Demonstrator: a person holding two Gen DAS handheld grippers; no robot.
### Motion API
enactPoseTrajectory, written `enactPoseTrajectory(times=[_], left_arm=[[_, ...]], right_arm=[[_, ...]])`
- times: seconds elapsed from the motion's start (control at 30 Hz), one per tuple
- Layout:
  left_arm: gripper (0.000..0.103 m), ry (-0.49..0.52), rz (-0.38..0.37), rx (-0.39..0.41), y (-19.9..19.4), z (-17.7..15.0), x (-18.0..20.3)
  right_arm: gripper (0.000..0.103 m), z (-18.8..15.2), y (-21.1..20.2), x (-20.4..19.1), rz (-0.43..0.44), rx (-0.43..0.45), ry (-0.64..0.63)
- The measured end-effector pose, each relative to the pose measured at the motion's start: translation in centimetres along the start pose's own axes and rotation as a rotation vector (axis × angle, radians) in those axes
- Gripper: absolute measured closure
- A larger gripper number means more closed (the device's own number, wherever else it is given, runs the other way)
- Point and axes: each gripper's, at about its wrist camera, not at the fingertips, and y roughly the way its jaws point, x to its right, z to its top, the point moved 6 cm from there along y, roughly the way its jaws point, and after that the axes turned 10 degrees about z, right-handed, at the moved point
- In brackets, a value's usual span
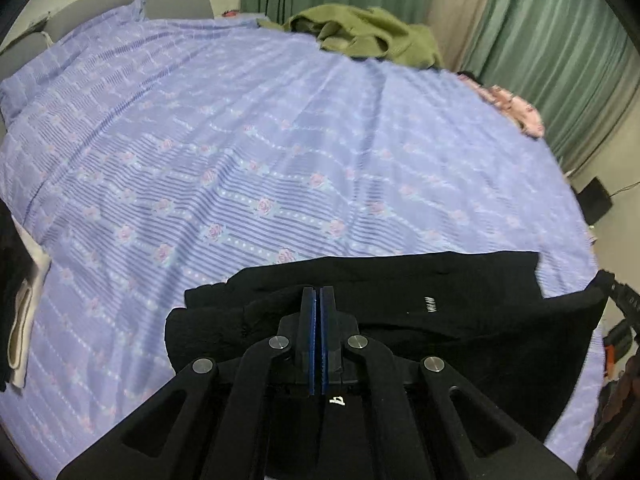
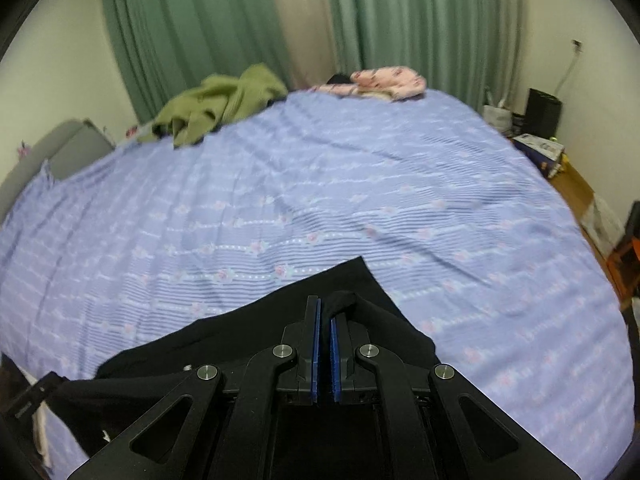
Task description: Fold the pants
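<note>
Two grippers, left gripper [image 1: 319, 294] and right gripper [image 2: 325, 308], each clamped on one black pants [image 1: 460, 308].

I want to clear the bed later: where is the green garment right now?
The green garment lies crumpled at the bed's far edge by the green curtains, upper middle in the left wrist view, upper left in the right.

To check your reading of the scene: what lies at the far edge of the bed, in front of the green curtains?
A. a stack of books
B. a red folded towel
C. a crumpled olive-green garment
C: the crumpled olive-green garment lies on the lilac floral bedspread before the curtains.
</note>
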Motion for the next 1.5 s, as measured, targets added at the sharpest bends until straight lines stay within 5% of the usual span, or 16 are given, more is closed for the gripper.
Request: enactPoseTrajectory(times=[0.23, 0.27, 0.33, 0.37, 0.47, 0.6, 0.7, 0.77, 0.8, 0.97, 1.13, 1.3, 1.5], left_arm=[[0.095, 0.020, 0.045, -0.037, 5.4, 0.3, 0.1], [0.091, 0.030, 0.055, -0.036, 5.8, 0.4, 0.1], [0.061, 0.050, 0.099, -0.023, 6.2, 0.9, -0.2], [0.037, 0.054, 0.112, -0.011, 6.1, 1.2, -0.2], [0.031, 0.076, 0.127, 0.051, 4.5, 2.2, -0.4], [0.022, 0.163, 0.124, 0.164, 1.3, 3.5, 0.3], [0.021, 0.351, 0.066, 0.255, -0.8, 3.7, 2.6], [0.021, 0.480, 0.033, 0.297, -1.6, 3.6, 4.6], [0.021, 0.553, 0.004, 0.314, -1.9, 3.4, 5.9], [0.021, 0.705, -0.156, 0.284, -1.6, 2.8, 11.5], [0.021, 0.841, -0.351, 0.181, 0.4, 0.9, 16.8], [0.043, 0.899, -0.412, 0.053, 4.1, 0.2, 19.5], [0.047, 0.938, -0.460, -0.001, 6.8, 0.1, 21.7]], right_arm=[[0.098, -0.4, 8.1, -0.2, -0.002, -0.095, -0.046], [0.098, -0.5, 8.8, -0.2, -0.007, -0.104, -0.052], [0.096, -0.7, 10.0, 0.0, -0.021, -0.121, -0.045], [0.091, -0.7, 10.4, 0.1, -0.021, -0.133, -0.042], [0.062, -0.8, 11.1, -0.2, -0.011, -0.163, -0.056], [0.055, 0.0, 8.4, -1.5, 0.025, -0.101, -0.078], [0.049, 0.9, 4.8, -1.6, 0.047, -0.024, -0.076], [0.018, 1.3, 2.1, -1.1, 0.017, 0.049, -0.103], [0.014, 1.6, 0.8, -0.6, -0.029, 0.087, -0.133], [0.014, 2.2, -2.4, 2.1, -0.125, 0.108, -0.263], [0.014, 0.6, -1.9, 5.1, -0.067, 0.034, -0.306], [0.014, -1.1, 3.3, 7.5, -0.013, -0.095, -0.292], [0.027, -1.6, 8.3, 9.7, 0.071, -0.149, -0.172]])
